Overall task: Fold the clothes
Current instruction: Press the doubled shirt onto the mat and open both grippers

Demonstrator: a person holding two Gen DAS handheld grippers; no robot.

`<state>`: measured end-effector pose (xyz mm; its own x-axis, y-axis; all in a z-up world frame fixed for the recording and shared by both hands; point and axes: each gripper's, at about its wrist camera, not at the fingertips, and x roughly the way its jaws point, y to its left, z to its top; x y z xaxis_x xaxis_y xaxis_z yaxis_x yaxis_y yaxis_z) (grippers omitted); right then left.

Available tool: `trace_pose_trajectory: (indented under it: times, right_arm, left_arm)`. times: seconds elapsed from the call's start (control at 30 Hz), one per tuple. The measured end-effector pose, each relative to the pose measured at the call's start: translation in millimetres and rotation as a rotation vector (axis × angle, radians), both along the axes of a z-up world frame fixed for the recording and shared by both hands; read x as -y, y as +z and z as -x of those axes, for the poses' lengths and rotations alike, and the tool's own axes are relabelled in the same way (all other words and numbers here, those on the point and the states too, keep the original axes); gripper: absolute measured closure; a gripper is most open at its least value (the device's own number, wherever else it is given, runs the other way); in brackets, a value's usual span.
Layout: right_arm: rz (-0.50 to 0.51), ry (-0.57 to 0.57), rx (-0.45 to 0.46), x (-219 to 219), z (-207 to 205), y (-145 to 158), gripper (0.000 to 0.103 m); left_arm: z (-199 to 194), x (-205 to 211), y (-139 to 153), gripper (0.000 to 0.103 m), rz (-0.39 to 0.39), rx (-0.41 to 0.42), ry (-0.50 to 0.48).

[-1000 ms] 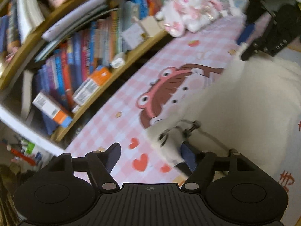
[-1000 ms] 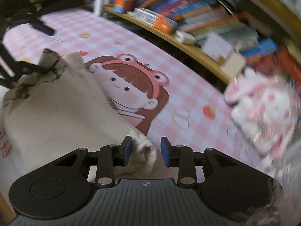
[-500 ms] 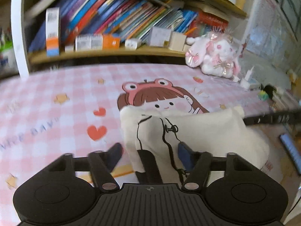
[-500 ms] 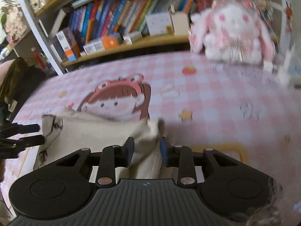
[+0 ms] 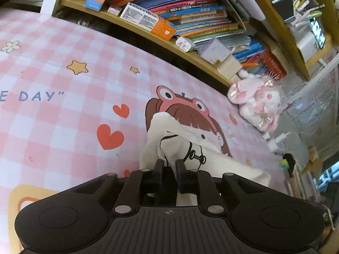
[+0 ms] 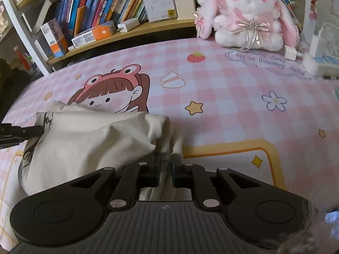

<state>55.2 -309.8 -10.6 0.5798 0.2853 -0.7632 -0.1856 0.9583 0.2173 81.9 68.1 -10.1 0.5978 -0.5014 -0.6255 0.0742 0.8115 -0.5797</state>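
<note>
I'm pinching the cream garment (image 5: 169, 148) with left gripper (image 5: 168, 165) and right gripper (image 6: 164, 158), both just closing on opposite corners to lift a fold.

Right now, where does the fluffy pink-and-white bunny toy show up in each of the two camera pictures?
Left wrist view: plush bunny at the right edge, just below the bookshelf.
Right wrist view: plush bunny at the top, right of centre, beside the shelf.
Shared landmark: the frog-hat girl print on the pink checked cover.

Soft even daylight, faint shadows, strong fisheye bending, slightly blurred edges
</note>
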Motion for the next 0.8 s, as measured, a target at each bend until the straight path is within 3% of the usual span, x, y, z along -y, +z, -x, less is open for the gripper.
trace_pose_trajectory:
  times: [0.17, 0.3, 0.37, 0.4, 0.43, 0.47, 0.5, 0.53, 0.63, 0.8]
  right_arm:
    - [-0.091, -0.105, 0.038, 15, 16, 17, 0.085]
    - [-0.287, -0.130, 0.033, 24, 34, 31, 0.081]
    - [-0.328, -0.122, -0.009, 18, 36, 28, 0.076]
    - [-0.340, -0.118, -0.030, 14, 36, 26, 0.072]
    - [-0.330, -0.113, -0.050, 8, 35, 22, 0.071]
    - [-0.321, -0.107, -0.067, 3, 33, 19, 0.074]
    - [-0.313, -0.096, -0.075, -2, 33, 17, 0.093]
    - [-0.310, -0.094, -0.073, -5, 33, 16, 0.098]
    - [-0.327, -0.148, -0.015, 1, 44, 26, 0.099]
    - [-0.306, -0.191, -0.057, -1, 46, 8, 0.099]
  left_arm:
    - [16, -19, 13, 0.068, 0.026, 0.050, 0.033]
    - [23, -18, 14, 0.068, 0.040, 0.045, 0.003]
    - [22, -12, 11, 0.069, 0.036, 0.034, -0.012]
    - [22, -9, 9, 0.071, 0.029, 0.026, -0.017]
    - [21, -6, 7, 0.083, 0.022, 0.018, -0.019]
    - [20, -5, 6, 0.099, 0.019, 0.011, -0.019]
    - [19, -5, 5, 0.099, 0.021, 0.008, -0.015]
    - [19, -6, 5, 0.099, 0.023, 0.004, -0.010]
    - [17, -5, 2, 0.099, 0.023, -0.009, -0.010]
    - [14, -5, -2, 0.098, 0.032, -0.015, -0.025]
